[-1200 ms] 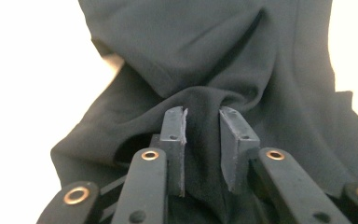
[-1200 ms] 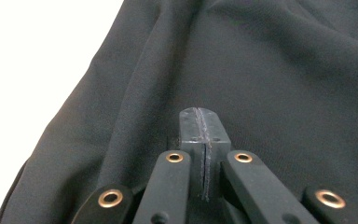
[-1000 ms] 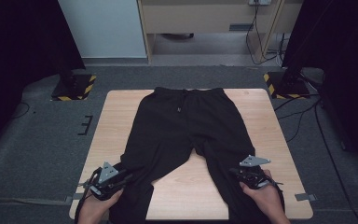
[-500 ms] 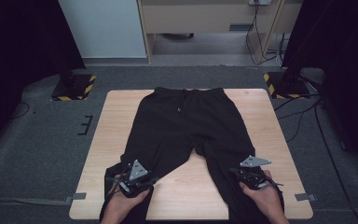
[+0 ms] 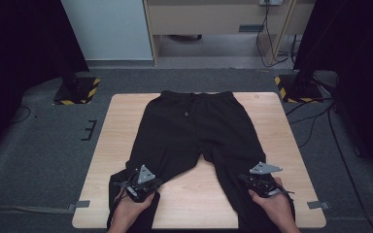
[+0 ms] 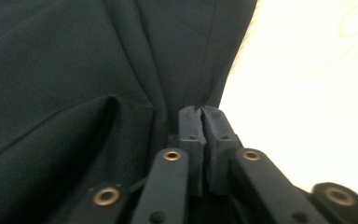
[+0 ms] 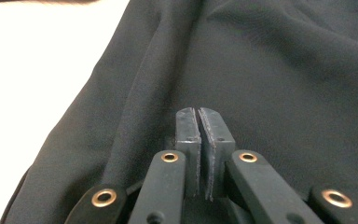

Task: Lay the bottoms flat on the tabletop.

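Black trousers (image 5: 194, 131) lie flat on the wooden table (image 5: 121, 126), waistband far, legs toward me. My left gripper (image 5: 144, 177) rests low on the left leg near its inner edge. Its jaws have just been closing, and in the left gripper view the left gripper (image 6: 201, 110) is shut with creases of the trousers (image 6: 98, 70) running into the pads. My right gripper (image 5: 258, 177) sits low on the right leg. In the right gripper view the right gripper (image 7: 198, 111) has its pads together on the trousers (image 7: 270, 79), with a fold leading to them.
Bare wood shows between the legs (image 5: 199, 189) and along both sides. Yellow-and-black striped stand bases (image 5: 77, 90) (image 5: 298, 87) sit on the floor past the far corners. Cables (image 5: 320, 121) trail on the right. A cabinet (image 5: 213, 19) stands behind.
My left hand has moved right, from the table's left edge onto the left trouser leg, and its jaws have closed on the cloth. The right hand has kept still.
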Action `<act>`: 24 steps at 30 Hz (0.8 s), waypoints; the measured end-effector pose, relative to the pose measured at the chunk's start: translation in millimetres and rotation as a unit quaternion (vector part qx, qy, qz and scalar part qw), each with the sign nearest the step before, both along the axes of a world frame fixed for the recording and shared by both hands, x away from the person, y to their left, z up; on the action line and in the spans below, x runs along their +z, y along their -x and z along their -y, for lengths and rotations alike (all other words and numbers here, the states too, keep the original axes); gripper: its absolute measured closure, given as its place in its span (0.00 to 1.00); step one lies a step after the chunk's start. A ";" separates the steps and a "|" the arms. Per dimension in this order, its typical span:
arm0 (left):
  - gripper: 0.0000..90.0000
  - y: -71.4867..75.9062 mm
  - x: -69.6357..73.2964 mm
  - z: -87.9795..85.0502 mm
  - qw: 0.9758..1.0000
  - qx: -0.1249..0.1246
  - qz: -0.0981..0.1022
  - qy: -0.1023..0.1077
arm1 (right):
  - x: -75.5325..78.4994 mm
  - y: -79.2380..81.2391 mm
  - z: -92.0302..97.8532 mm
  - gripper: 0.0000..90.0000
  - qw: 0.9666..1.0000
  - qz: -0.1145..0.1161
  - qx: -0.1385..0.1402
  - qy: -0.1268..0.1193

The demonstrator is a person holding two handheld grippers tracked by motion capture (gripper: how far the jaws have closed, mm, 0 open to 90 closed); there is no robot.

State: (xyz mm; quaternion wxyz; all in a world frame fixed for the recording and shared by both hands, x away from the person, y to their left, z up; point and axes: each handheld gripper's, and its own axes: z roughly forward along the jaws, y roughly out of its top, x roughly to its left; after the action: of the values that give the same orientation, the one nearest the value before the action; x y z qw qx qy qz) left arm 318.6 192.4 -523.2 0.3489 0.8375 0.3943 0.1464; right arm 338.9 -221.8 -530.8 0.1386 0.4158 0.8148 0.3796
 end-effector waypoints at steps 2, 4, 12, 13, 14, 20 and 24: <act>0.98 1.5 1.9 1.1 1.000 -0.003 0.000 0.005 | -0.1 -0.1 0.2 0.96 1.000 0.001 0.000 0.000; 0.98 3.4 4.3 3.7 1.000 -0.007 -0.002 0.014 | -0.2 -0.2 0.2 0.96 1.000 0.001 0.000 0.000; 0.98 8.4 6.7 25.9 0.999 -0.034 -0.012 0.021 | 1.9 1.3 0.4 0.96 1.000 0.003 -0.002 -0.001; 0.98 8.9 7.1 29.1 0.999 -0.036 -0.012 0.021 | 2.2 1.2 0.9 0.96 1.000 0.005 -0.001 -0.001; 0.98 9.2 7.4 32.3 0.999 -0.038 -0.011 0.023 | 2.5 1.2 1.0 0.96 1.000 0.005 0.000 -0.003; 0.98 10.8 9.1 50.6 0.998 -0.048 -0.013 0.029 | 4.1 1.9 1.6 0.96 1.000 0.008 -0.001 -0.004; 0.98 12.1 9.4 60.2 0.998 -0.052 -0.017 0.042 | 4.9 2.0 1.8 0.96 1.000 0.010 0.001 -0.004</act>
State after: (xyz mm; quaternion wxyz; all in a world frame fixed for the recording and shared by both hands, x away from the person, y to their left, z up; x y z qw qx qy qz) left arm 306.5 132.2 -513.8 0.3841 0.8436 0.3622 0.0976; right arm 337.0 -223.6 -525.9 0.1441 0.4121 0.8121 0.3872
